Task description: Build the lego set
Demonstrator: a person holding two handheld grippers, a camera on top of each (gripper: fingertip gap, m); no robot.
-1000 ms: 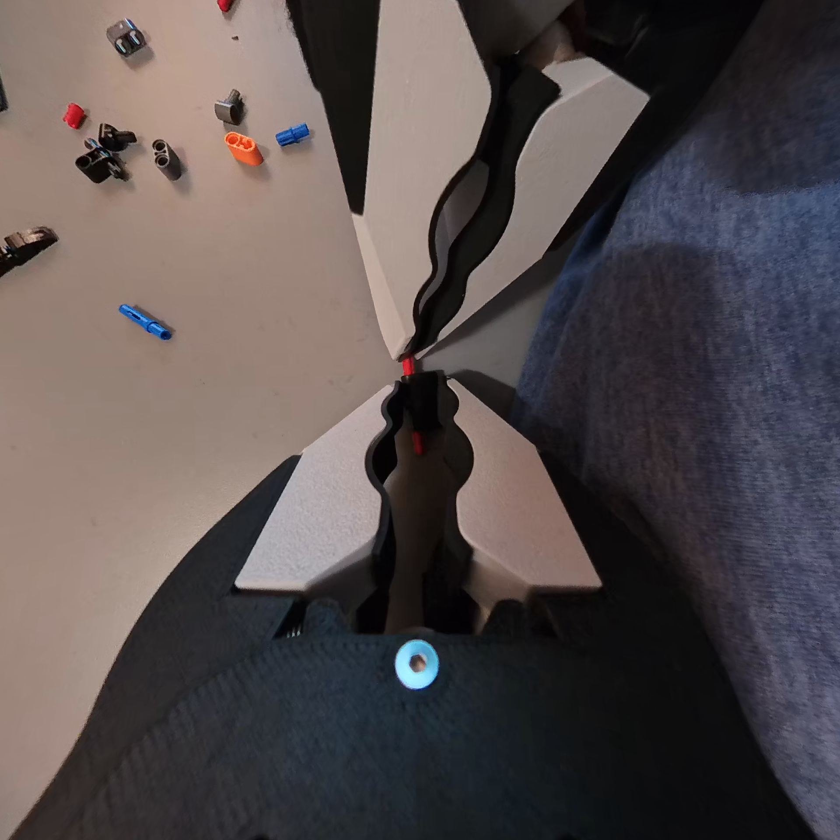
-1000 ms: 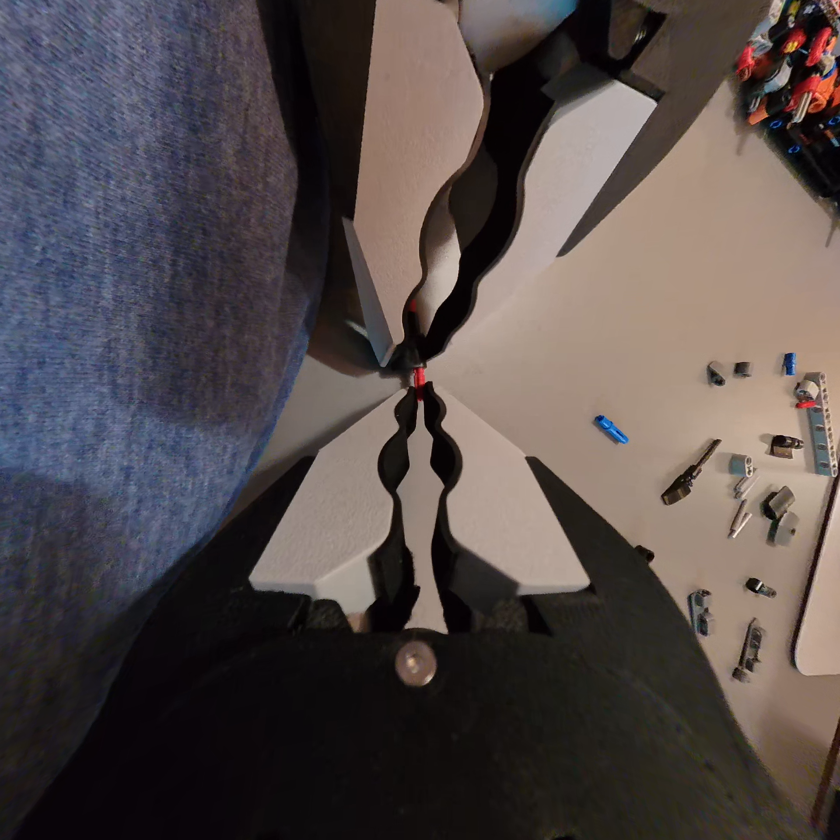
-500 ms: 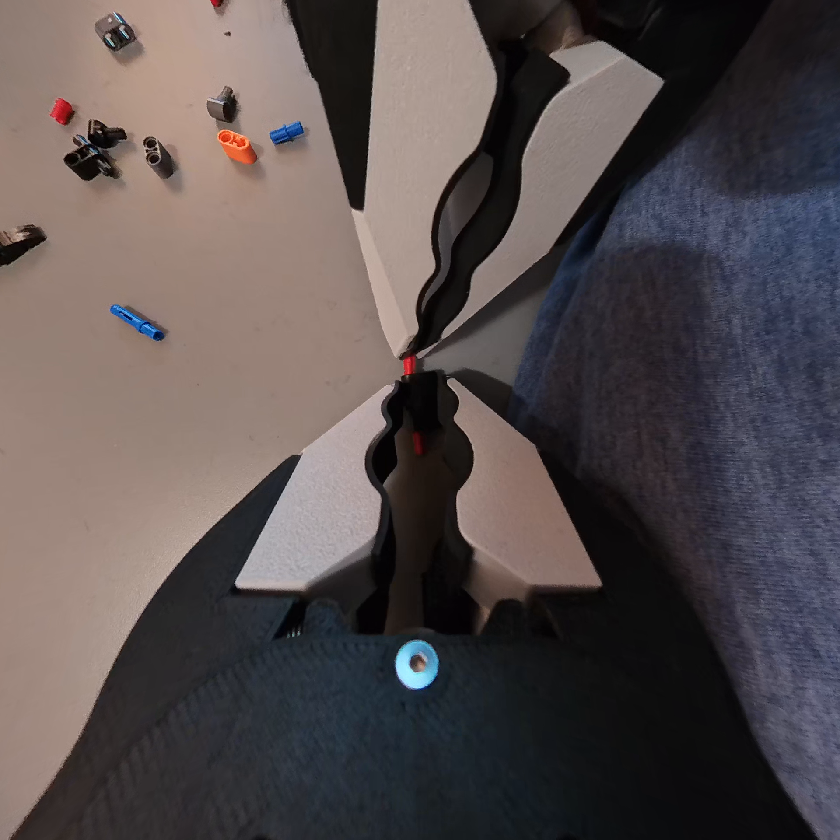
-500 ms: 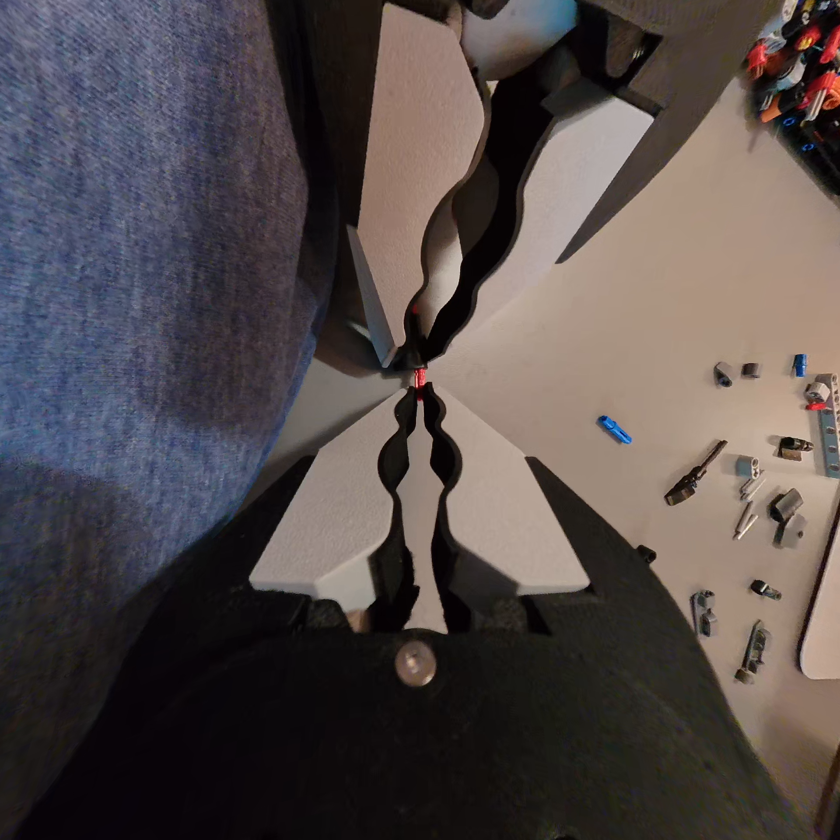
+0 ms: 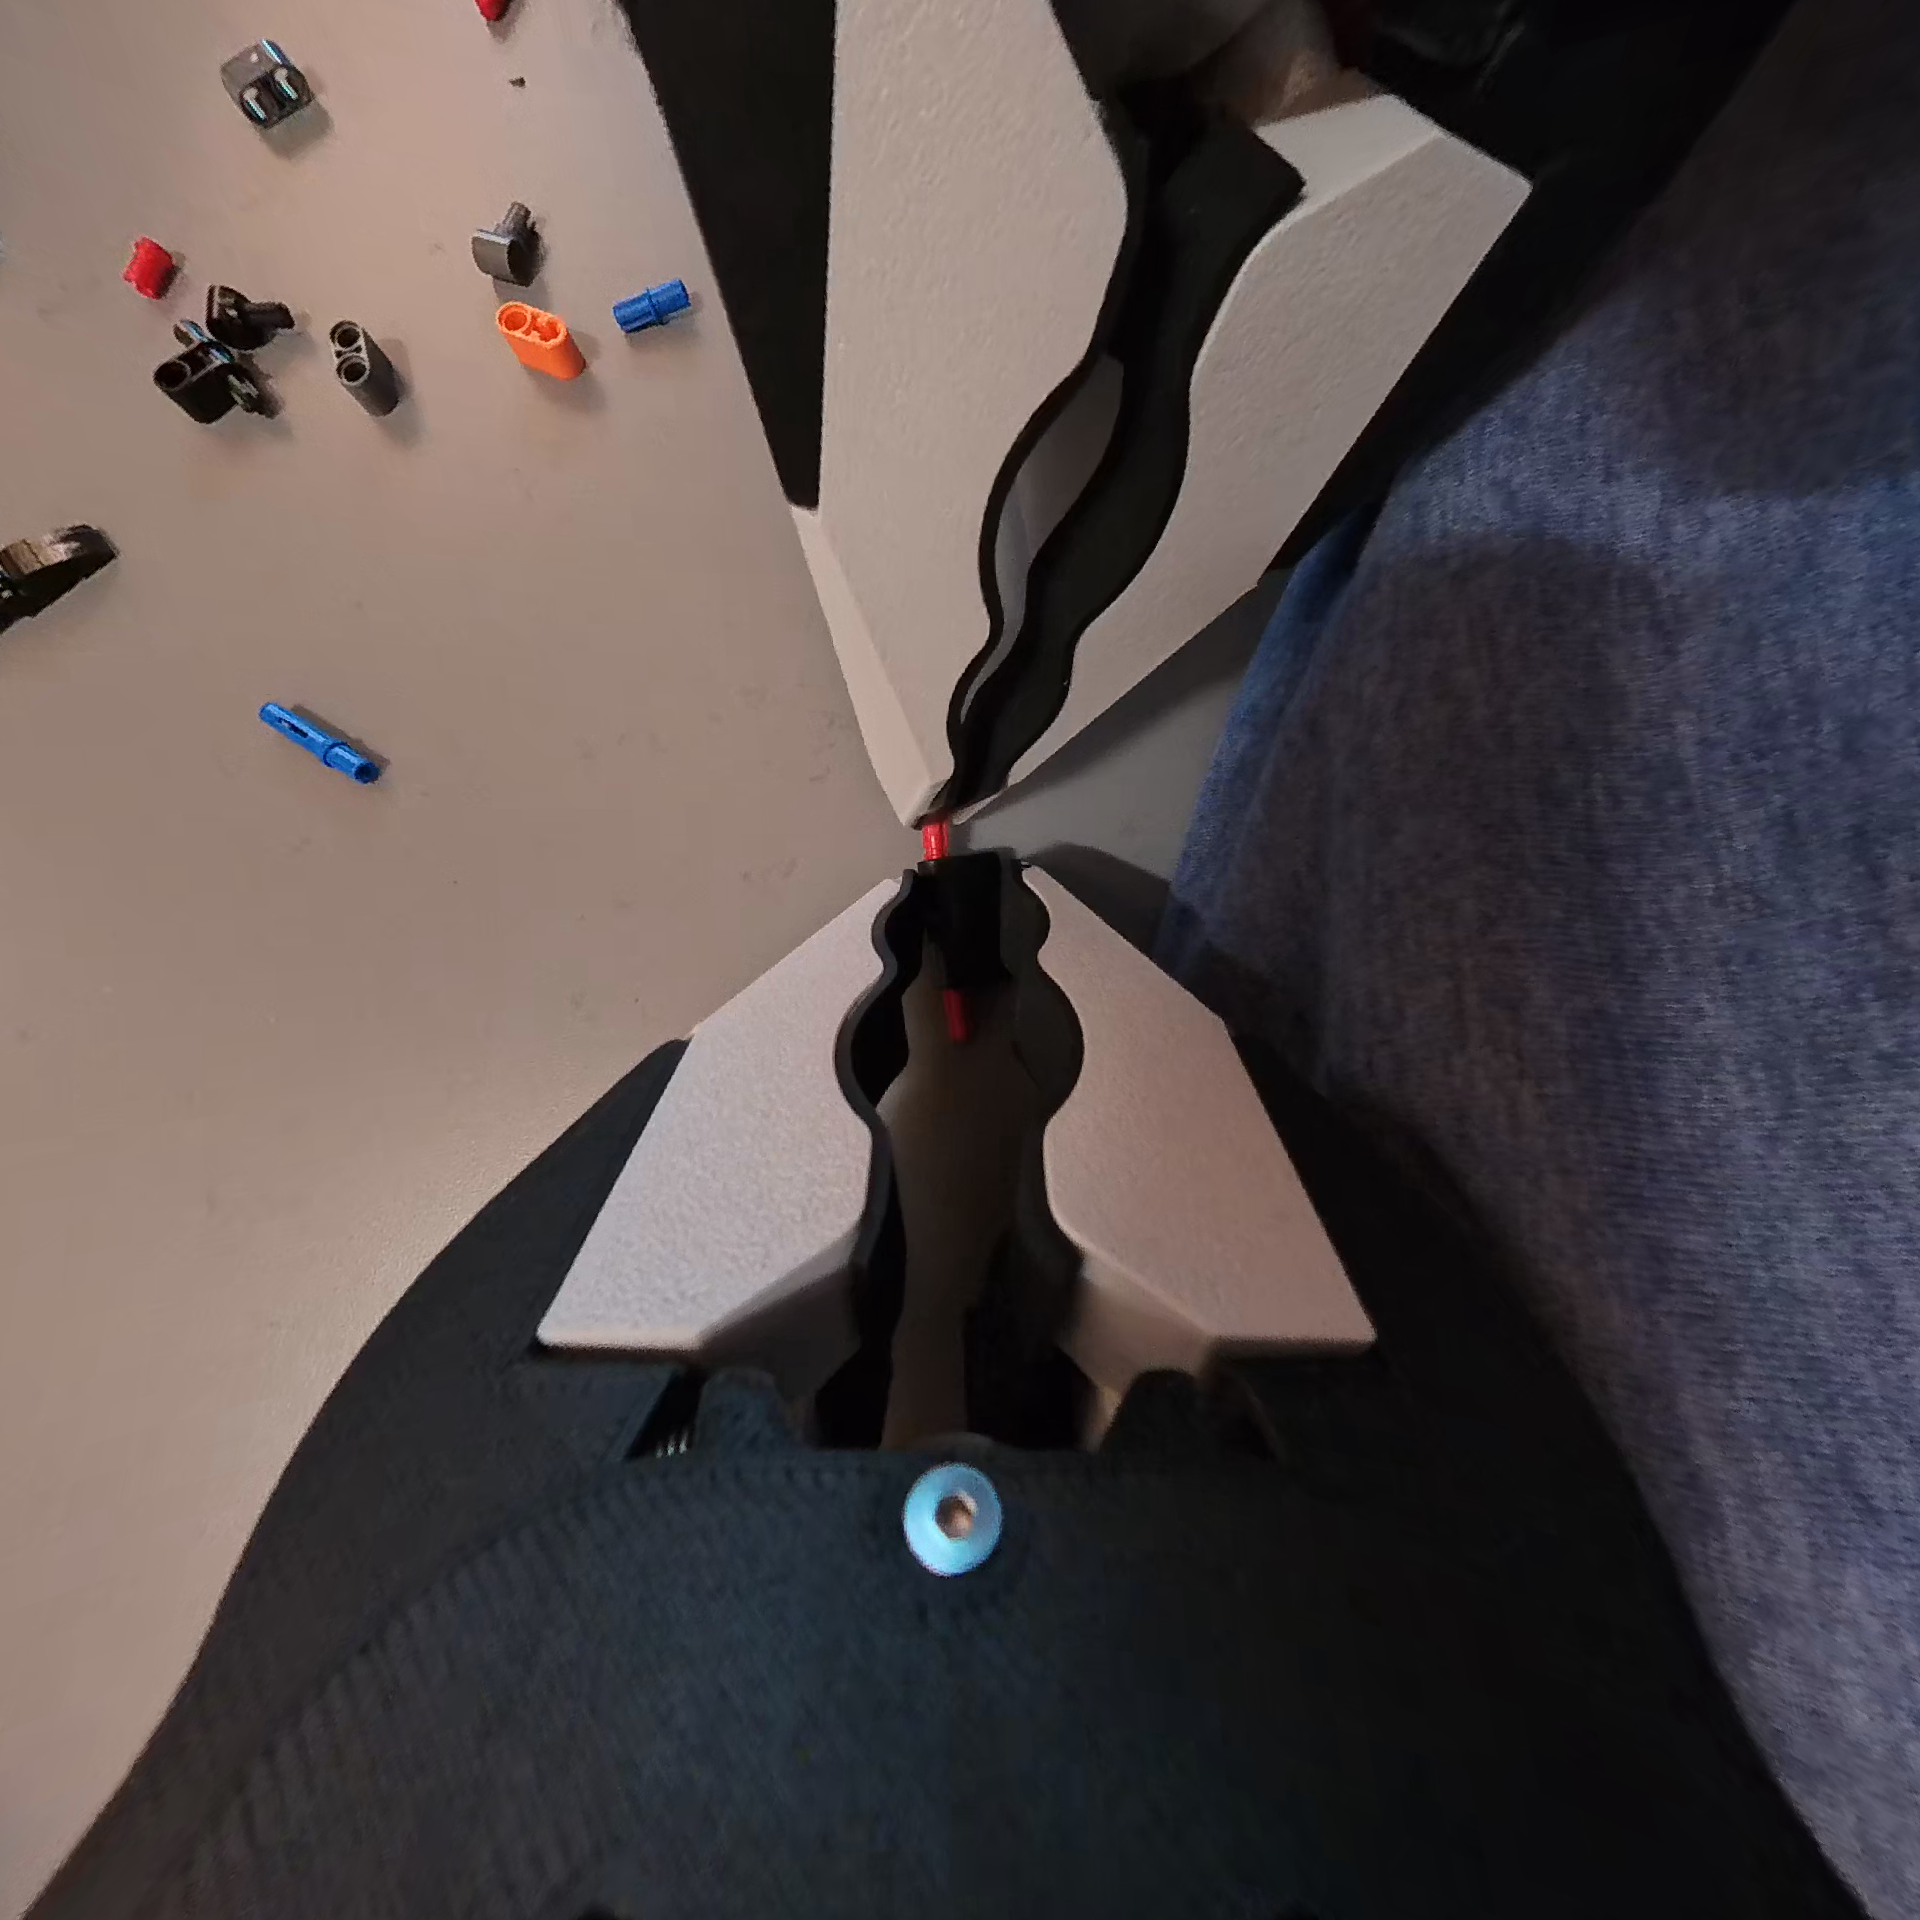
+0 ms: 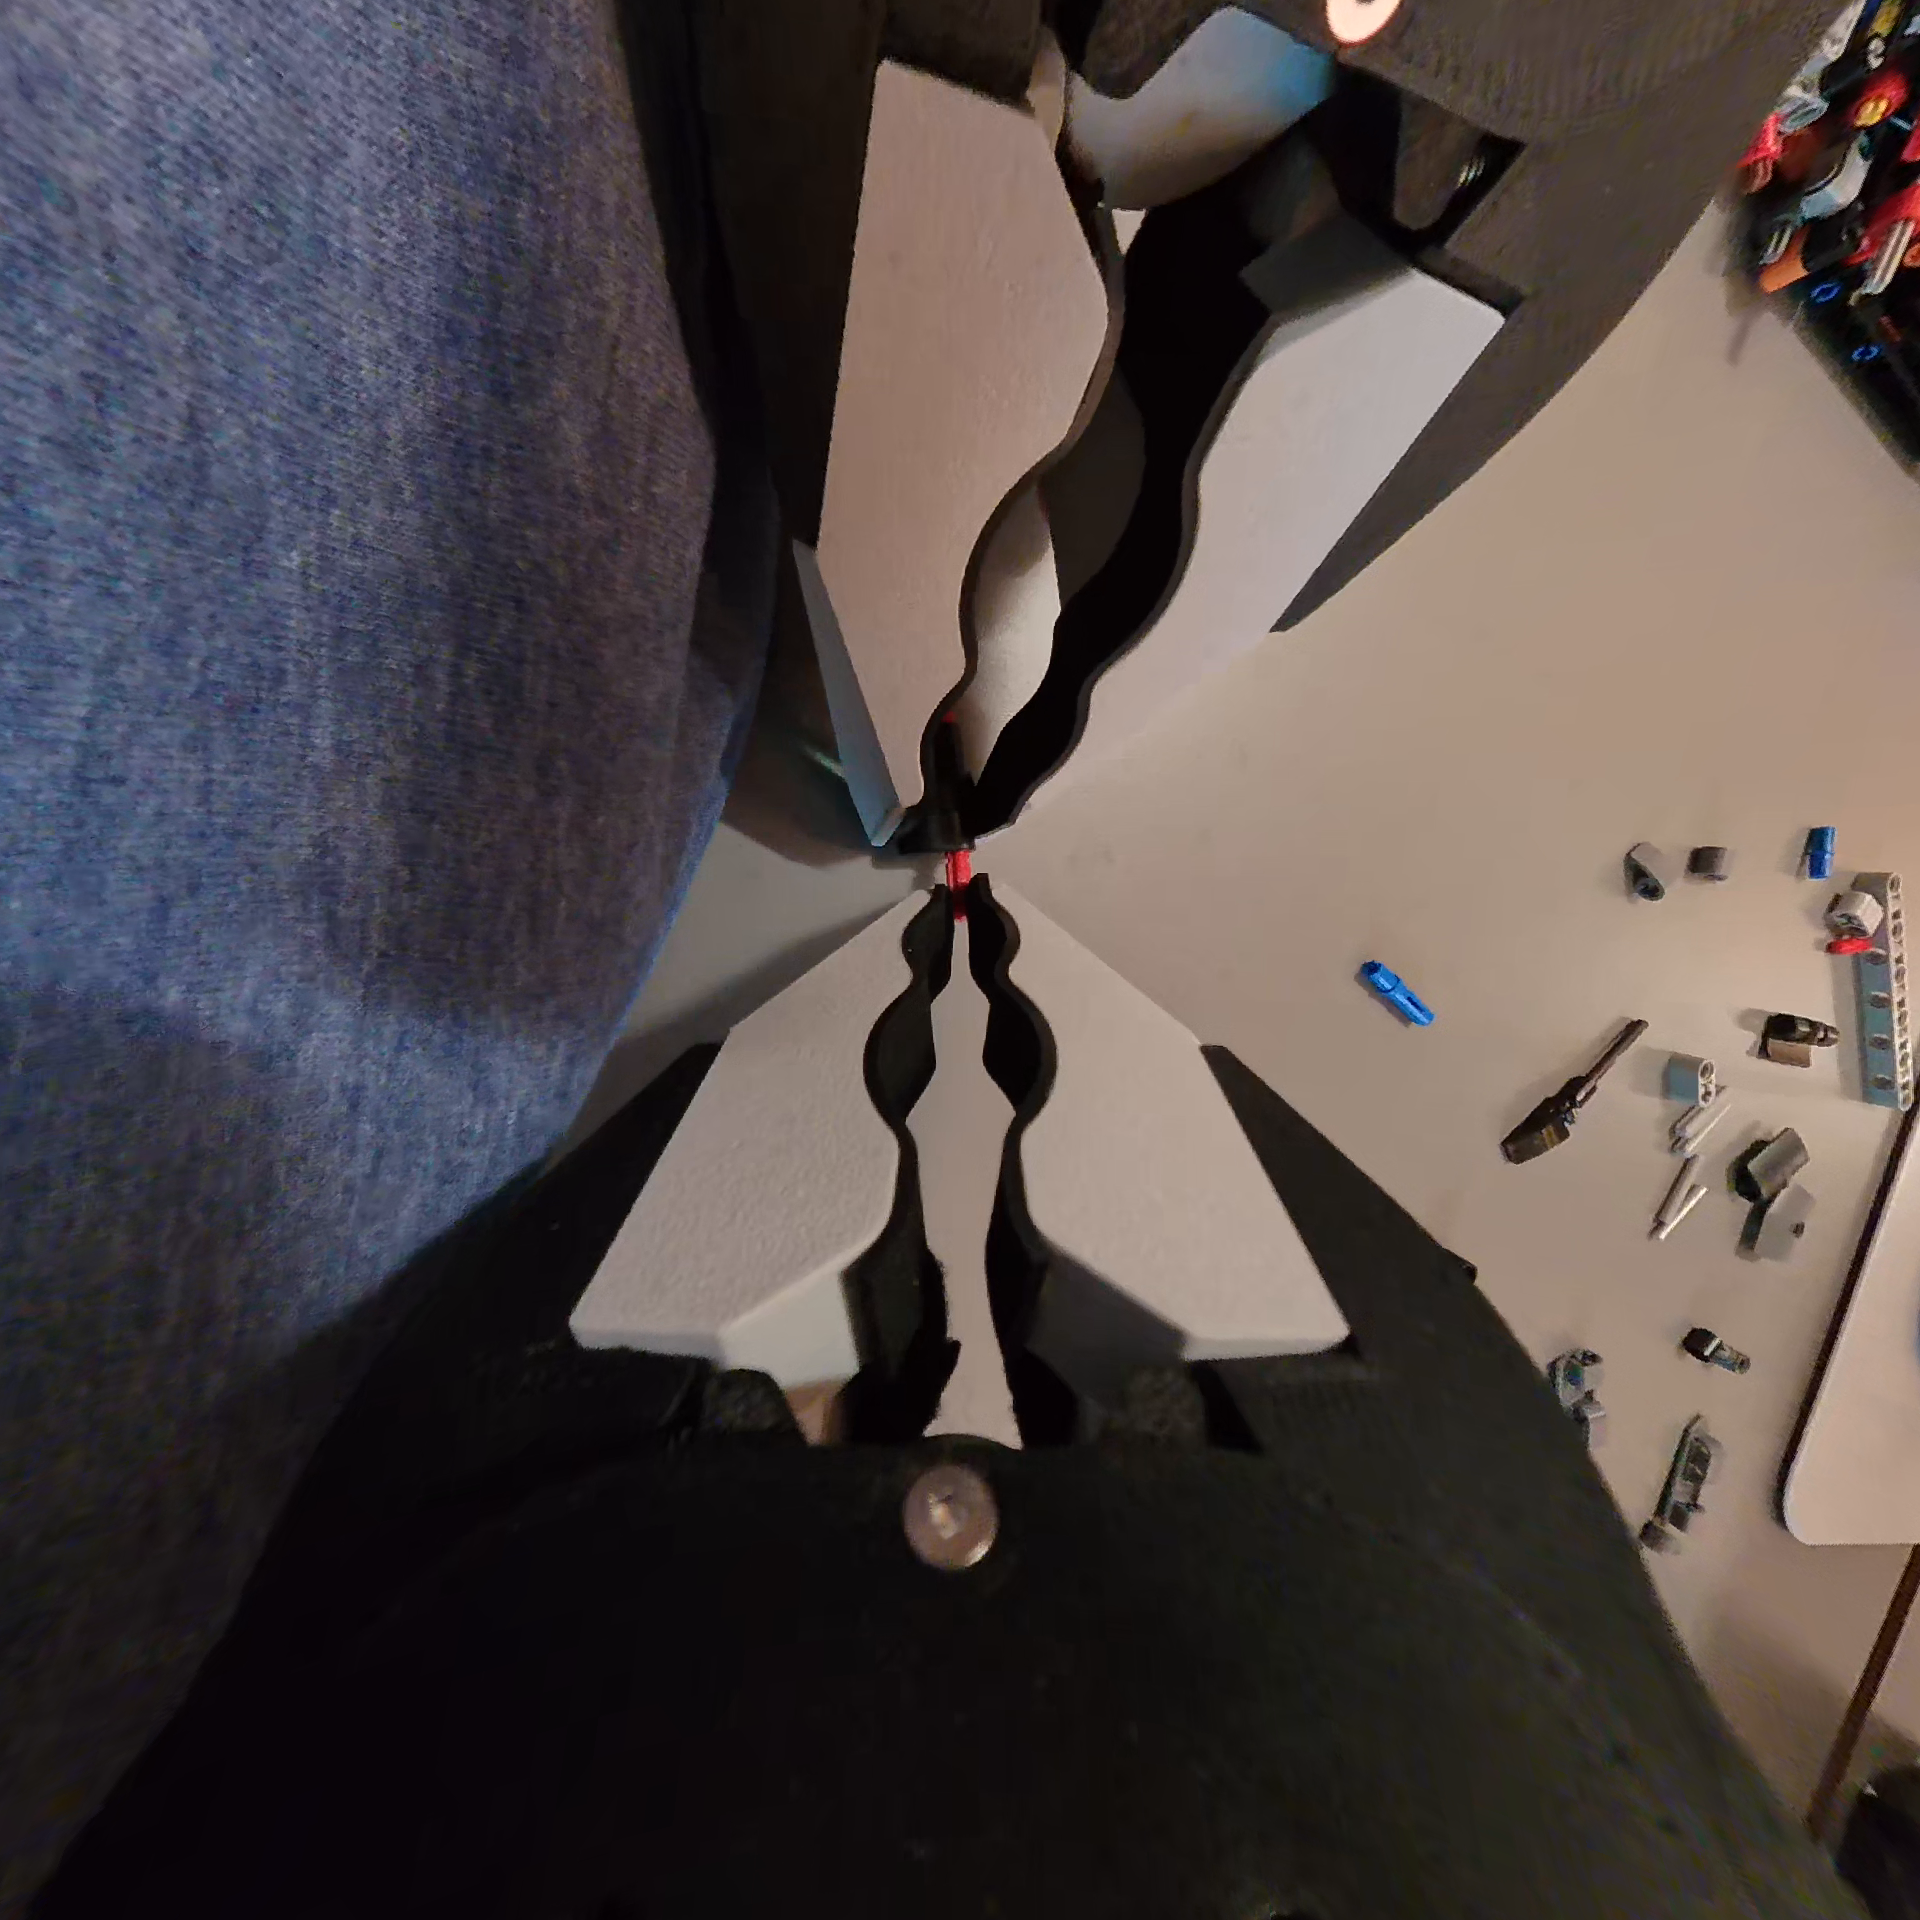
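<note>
Red, thin and short, one pin [image 6: 959, 883] sits pinched in my right gripper [image 6: 961, 902], tip to tip with my left gripper [image 5: 961, 883], which squeezes one small black piece [image 5: 966, 914]. On the tan table [image 5: 499, 935] lie two blue pins [image 5: 319, 743] and one orange piece [image 5: 540, 340].

Left wrist view: looks along its own fingers, very close, facing the right gripper [image 5: 940, 805].
Right wrist view: opposite direction, equally close, facing the left gripper [image 6: 935, 831].
Shared by the 2: red pin [image 5: 935, 837] [image 6: 959, 871], table [image 5: 416, 935] [image 6: 1351, 831].
</note>
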